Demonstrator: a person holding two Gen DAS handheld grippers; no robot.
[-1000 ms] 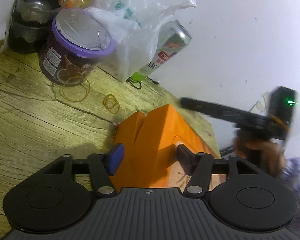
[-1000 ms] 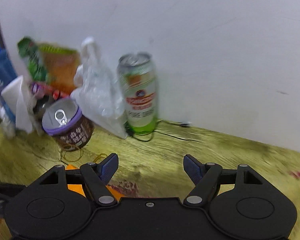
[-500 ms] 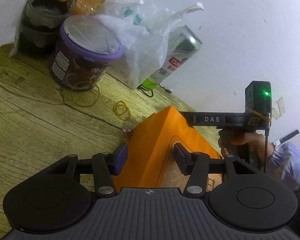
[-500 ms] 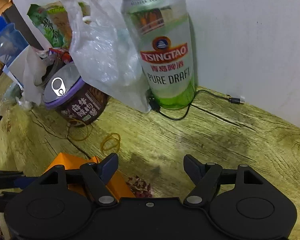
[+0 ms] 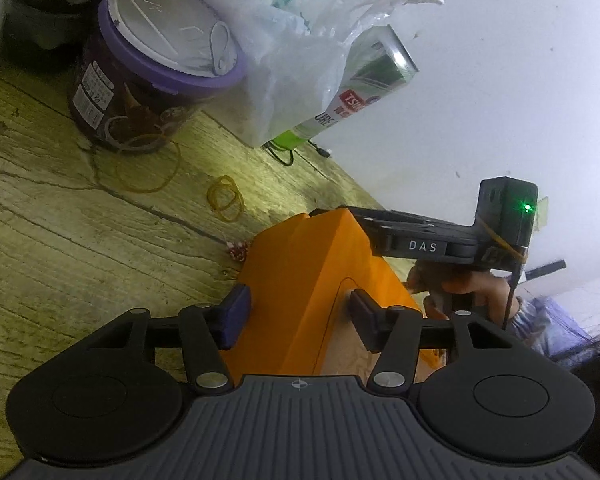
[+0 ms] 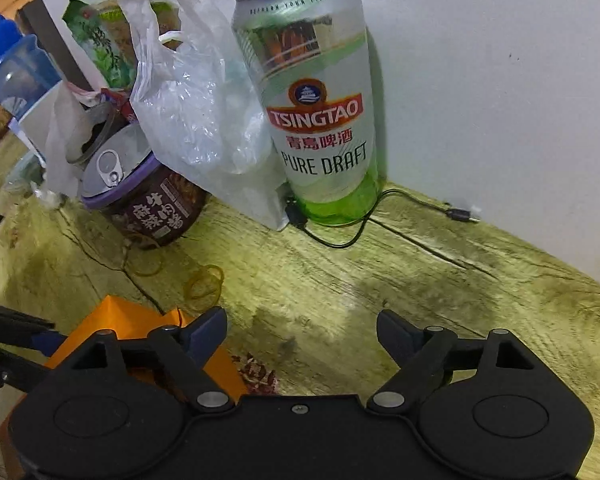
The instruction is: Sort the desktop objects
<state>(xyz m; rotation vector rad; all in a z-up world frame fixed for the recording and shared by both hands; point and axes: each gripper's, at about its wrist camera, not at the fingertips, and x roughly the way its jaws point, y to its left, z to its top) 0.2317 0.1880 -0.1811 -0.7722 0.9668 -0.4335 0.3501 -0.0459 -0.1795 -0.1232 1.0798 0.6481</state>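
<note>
Two views look forward along hand-held tongs over a worn wooden tabletop [image 6: 440, 280] set against a white wall.

The left tongs [image 5: 298, 312] pinch an orange box [image 5: 300, 280], one finger pressed on each side of it. The box sits at the near edge of the tabletop.

The right tongs [image 6: 302, 332] are spread wide with nothing between them, above bare wood. In the left view they reach across the far top corner of the orange box, and the hand [image 5: 460, 284] gripping their handle shows beneath them. Whether they touch the box cannot be told.

Straight ahead of the right tongs, a tall green and silver beer can [image 6: 316, 100] stands upright against the wall. A thin black cable [image 6: 380, 224] loops around its base. A crumpled clear plastic bag [image 6: 196, 120] leans against the can's left side. Left of the bag stands a dark cup with a purple rim and a pull-tab lid [image 6: 140, 188]. Yellow rubber bands [image 6: 204, 280] lie loose on the wood between the cup and the box. A blue bottle [image 6: 12, 68] stands at the far left.
</note>
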